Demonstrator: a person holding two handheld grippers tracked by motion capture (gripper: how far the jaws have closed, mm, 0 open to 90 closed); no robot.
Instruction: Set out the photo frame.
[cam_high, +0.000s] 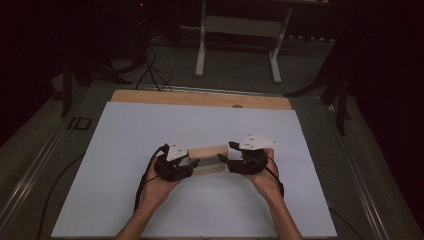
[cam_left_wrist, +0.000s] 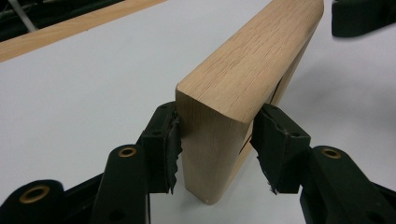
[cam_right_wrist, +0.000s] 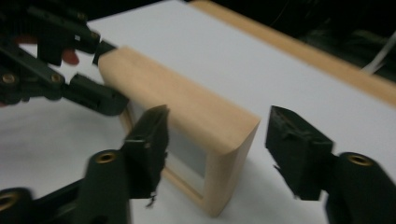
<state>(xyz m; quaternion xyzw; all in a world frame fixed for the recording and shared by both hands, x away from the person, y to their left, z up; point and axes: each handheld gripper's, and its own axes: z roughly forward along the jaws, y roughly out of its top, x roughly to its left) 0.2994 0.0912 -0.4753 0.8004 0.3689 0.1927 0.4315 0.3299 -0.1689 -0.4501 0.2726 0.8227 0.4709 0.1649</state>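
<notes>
A pale wooden frame (cam_high: 207, 151) stands on edge on the white sheet, with a light panel set into its face. My left gripper (cam_high: 192, 162) is shut on its left end; in the left gripper view the pads (cam_left_wrist: 169, 140) press both sides of the frame (cam_left_wrist: 247, 60). My right gripper (cam_high: 226, 152) is at the other end. In the right gripper view its jaws (cam_right_wrist: 217, 140) stand open astride the frame's near corner (cam_right_wrist: 177, 98), with a gap on each side. The left gripper (cam_right_wrist: 109, 74) shows at the frame's far end.
The white sheet (cam_high: 150, 130) covers a wooden tabletop whose bare strip (cam_high: 200, 98) runs along the far edge. Beyond the table stand a white table base (cam_high: 237, 30) and dark cables (cam_high: 150, 70) on the floor. Dark stands flank both sides.
</notes>
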